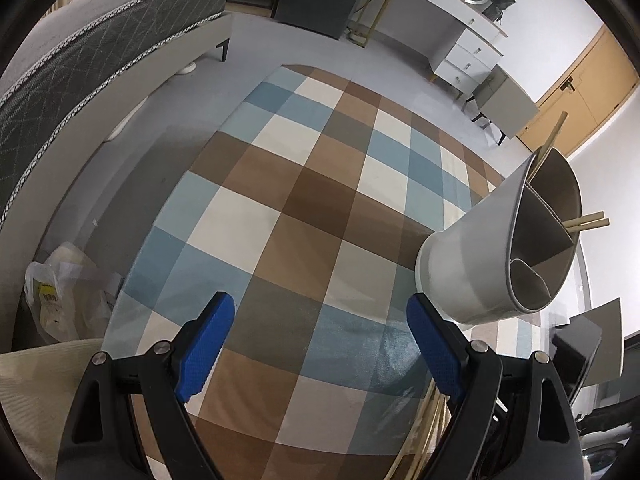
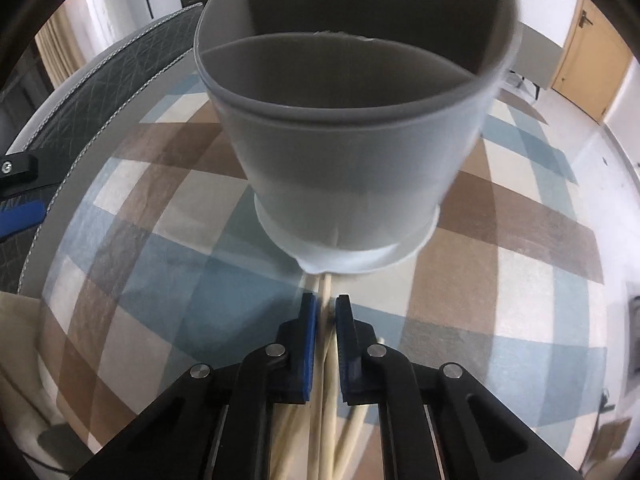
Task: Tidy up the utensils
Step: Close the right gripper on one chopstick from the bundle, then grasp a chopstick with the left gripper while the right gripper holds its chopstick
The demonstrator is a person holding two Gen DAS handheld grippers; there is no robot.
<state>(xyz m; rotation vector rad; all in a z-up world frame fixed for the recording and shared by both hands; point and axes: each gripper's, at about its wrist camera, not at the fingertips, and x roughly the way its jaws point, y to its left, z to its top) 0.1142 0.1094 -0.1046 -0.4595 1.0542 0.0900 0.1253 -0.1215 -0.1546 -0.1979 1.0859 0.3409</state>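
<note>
pale wooden chopsticks (image 2: pixel 326 380): lower ends cut off at 6 o'clock
grey divided plastic utensil holder (image 2: pixel 344 152): motion-blurred; rim clipped at 12 o'clock

Your left wrist view looks down across the round glass table (image 1: pixel 400 360); your right sits close behind the white divided utensil holder (image 2: pixel 344 160), which both share.

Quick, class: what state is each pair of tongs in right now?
Left tongs: open, holding nothing.
Right tongs: closed on a chopstick.
</note>
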